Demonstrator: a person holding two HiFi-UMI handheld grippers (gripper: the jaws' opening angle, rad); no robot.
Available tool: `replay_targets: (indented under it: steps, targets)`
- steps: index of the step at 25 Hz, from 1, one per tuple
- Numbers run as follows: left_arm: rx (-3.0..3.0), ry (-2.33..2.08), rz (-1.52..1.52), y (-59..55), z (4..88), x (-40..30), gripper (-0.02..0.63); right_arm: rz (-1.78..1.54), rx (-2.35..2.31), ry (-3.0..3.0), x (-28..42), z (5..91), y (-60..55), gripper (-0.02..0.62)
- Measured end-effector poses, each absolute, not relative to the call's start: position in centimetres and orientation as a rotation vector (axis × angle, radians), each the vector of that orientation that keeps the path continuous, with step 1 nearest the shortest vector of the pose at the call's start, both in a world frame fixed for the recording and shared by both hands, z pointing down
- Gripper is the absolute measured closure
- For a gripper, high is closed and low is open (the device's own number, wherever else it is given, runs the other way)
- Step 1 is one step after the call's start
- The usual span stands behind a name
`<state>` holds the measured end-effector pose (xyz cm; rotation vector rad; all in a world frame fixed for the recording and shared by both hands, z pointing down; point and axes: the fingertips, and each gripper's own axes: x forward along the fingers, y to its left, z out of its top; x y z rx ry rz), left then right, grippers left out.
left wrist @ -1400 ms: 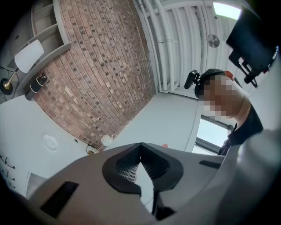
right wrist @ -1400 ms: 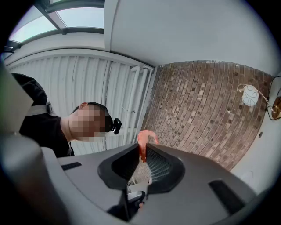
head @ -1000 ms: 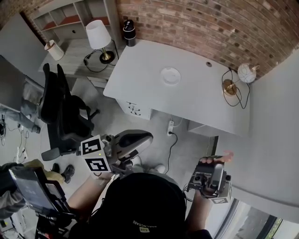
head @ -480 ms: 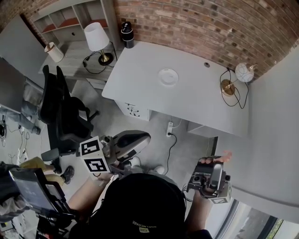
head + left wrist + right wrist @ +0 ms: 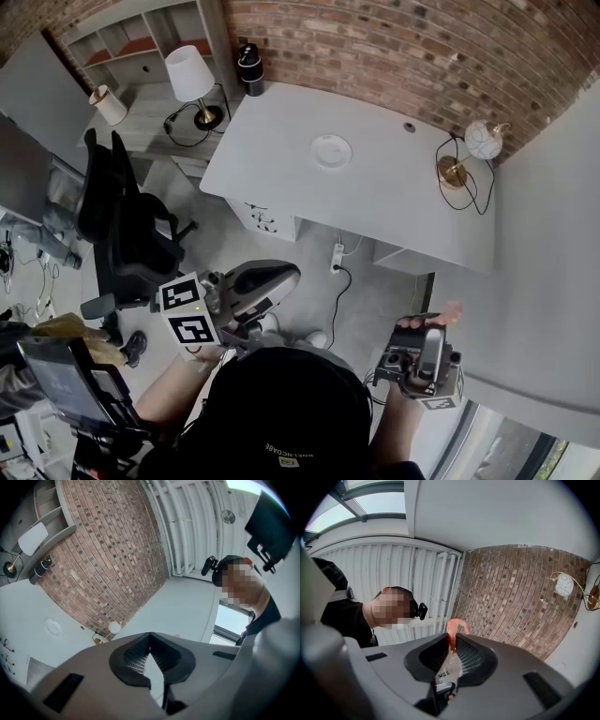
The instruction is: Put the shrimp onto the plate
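A curled pink-orange shrimp [image 5: 456,628] sticks out from between the jaws of my right gripper [image 5: 453,638], which is shut on it and points up toward the ceiling. In the head view the right gripper [image 5: 427,328] is held low at the right, far from the desk, with a pink tip of the shrimp [image 5: 448,312] at its end. The small white plate [image 5: 331,151] lies near the middle of the white desk [image 5: 394,202]. My left gripper [image 5: 281,275] hangs low on the left, shut with nothing in it [image 5: 150,635]. In the left gripper view the plate [image 5: 53,627] looks far off.
A globe lamp [image 5: 482,141] with a cable stands at the desk's right end. A black cylinder [image 5: 249,68] stands at its back left corner. A shaded lamp [image 5: 188,77] sits on a side unit, with a black office chair [image 5: 117,220] on the floor beside it.
The desk and plate have slid slightly up and left in the head view as the camera shifted. Both grippers stay put, the right one still holding the shrimp.
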<state>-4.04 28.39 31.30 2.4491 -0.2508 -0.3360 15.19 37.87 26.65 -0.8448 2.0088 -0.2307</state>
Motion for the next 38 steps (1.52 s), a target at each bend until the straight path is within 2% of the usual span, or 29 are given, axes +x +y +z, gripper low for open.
replay_targets:
  steps: [21,38]
  targets:
    - [2.443,-0.229,-0.249,34.1,32.7,4.8,0.603,-0.234,-0.909,1.982,24.0,29.1,44.2,0.546]
    - [2.434,-0.251,-0.305,29.7,33.6,5.0,0.603,-0.242,-0.916,2.007,24.5,30.1,40.3,0.546]
